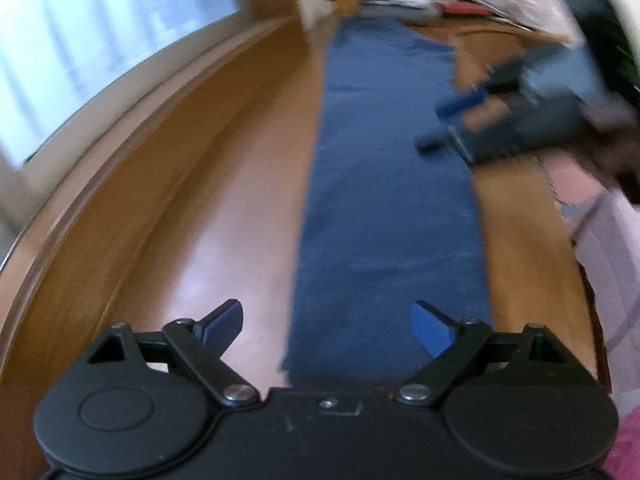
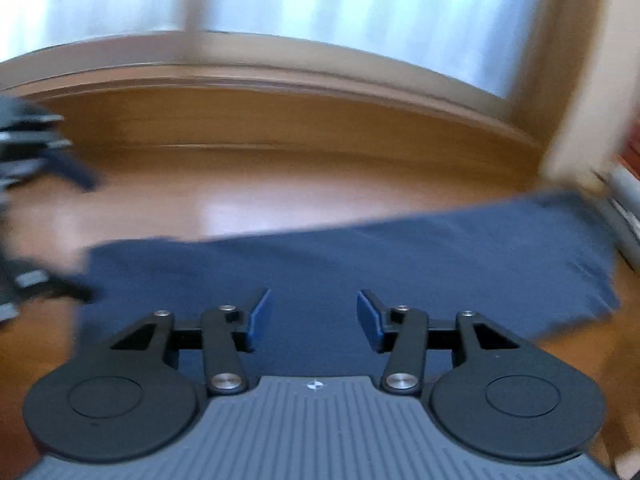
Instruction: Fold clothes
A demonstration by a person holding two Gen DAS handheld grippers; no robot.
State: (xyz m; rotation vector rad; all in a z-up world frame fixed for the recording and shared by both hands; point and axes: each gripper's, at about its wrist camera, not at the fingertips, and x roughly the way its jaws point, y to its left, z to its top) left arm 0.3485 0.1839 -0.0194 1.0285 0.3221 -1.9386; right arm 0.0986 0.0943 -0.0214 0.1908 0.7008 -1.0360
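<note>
- The wooden desk [image 1: 224, 208] fills the room's near side, running under a bright window [image 2: 320, 4]; blurred clutter sits beyond its far end.
- A blue garment [image 1: 388, 216] lies flat on it as a long narrow strip, likely laid smooth so further folds come easily.
- The left claw [image 1: 328, 322] hovers spread over one end, holding nothing.
- The right claw [image 2: 313, 318] hangs spread above its middle, empty too.

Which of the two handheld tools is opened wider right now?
The left tool: its blue fingers stand far apart at the blue cloth's end. The right tool is open too, but narrower.
</note>
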